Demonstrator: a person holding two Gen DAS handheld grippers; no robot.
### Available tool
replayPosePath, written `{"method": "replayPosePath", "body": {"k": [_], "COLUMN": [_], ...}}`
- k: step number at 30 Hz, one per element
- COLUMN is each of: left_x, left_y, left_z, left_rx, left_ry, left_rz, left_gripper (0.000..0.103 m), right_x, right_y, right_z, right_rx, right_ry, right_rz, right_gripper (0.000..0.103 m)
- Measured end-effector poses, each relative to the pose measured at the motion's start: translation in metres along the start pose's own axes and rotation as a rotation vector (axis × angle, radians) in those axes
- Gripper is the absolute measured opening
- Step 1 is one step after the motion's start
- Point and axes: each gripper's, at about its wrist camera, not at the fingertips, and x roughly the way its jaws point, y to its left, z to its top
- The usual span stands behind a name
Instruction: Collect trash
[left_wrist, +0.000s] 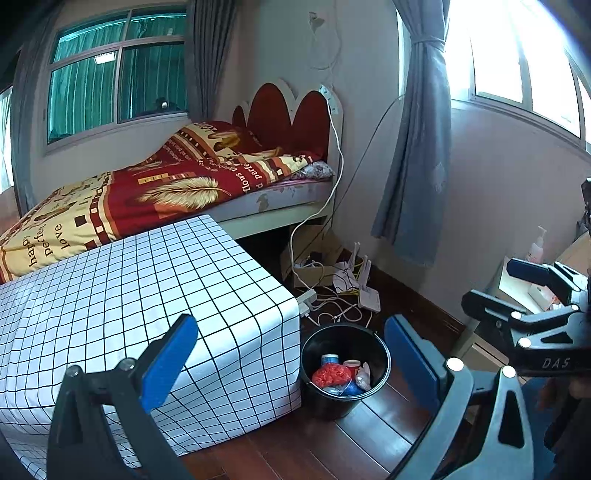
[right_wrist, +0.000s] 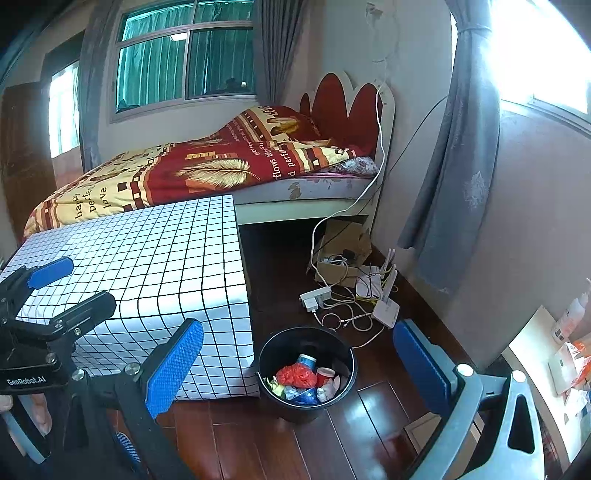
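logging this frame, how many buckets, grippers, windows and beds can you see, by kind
black bucket, holding trash: 1
grippers: 2, left gripper and right gripper, both open
windows: at least 3
bed: 1
total: 7

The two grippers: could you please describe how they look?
Each gripper (left gripper, right gripper) has black frames, silver screws and textured blue pads. White lettering marks the bodies: "GenRobot.AI" on the left, "DAS" on the right.

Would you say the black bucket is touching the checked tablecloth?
Cannot tell: in both wrist views the black bucket meets the checked tablecloth without a plain gap or contact.
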Motion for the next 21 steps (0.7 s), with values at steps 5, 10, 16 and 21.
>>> {"method": "replayPosePath", "body": {"k": [5, 10, 16, 21], "left_x": [-0.0002, 0.0002, -0.0011, -0.0014], "left_y": [-0.0003, -0.0046, -0.0072, -0.0085], "left_z": [0.0001, 0.0002, -0.0003, 0.0015], "left_rx": [-0.004, -0.006, -0.006, -0.021], "left_ry": [0.003, 0.006, 0.003, 0.003], "left_rz": [-0.007, -0.005, -0.004, -0.032], "left_gripper": [0.102, 0.102, 0.102, 0.102], "right_x": [-0.0005, -0.0006, -0.0009, -0.0014], "right_y": [0.0011, 0.0013, 0.0032, 0.0046], "right_z": [-0.0007, -0.0013, -0.0026, -0.0033], "right_rx": [-0.001, 0.0, 0.002, 0.001], "right_ry": [-0.002, -0.001, 0.001, 0.002], "right_rz": [-0.004, -0.004, -0.003, 0.001], "right_gripper": [0.103, 0.103, 0.103, 0.103]}}
